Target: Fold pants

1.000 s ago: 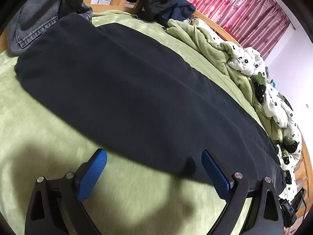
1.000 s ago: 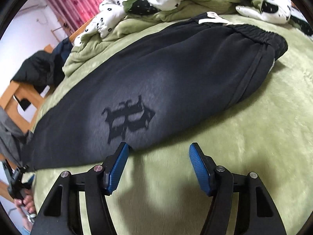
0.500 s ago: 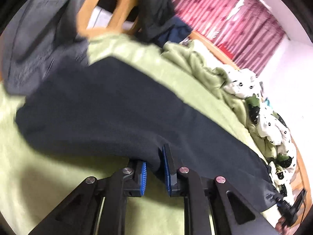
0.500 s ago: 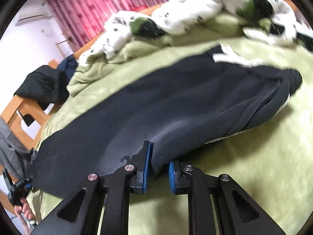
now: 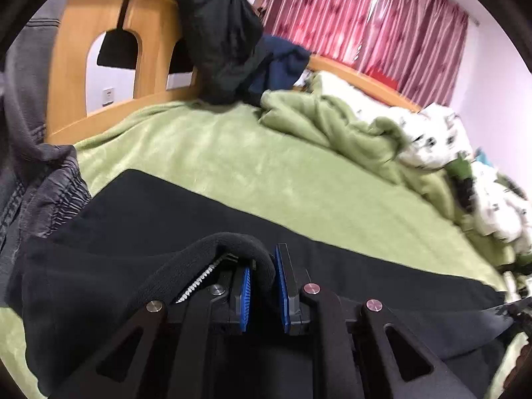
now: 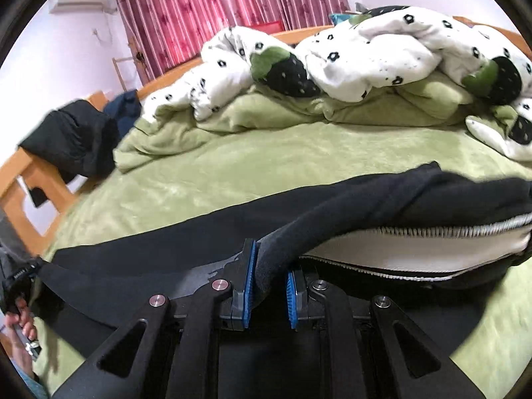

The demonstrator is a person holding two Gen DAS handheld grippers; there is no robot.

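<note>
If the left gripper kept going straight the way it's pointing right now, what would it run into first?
The left gripper is shut on the black pants, so their fabric lies directly ahead. Beyond that, probably the green blanket; depth is hard to judge in this fisheye view.

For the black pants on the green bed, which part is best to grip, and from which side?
Grip the black pants by the long near edge, from the near side. That edge lies free on the green blanket; both the left gripper and right gripper pinch it there.
</note>
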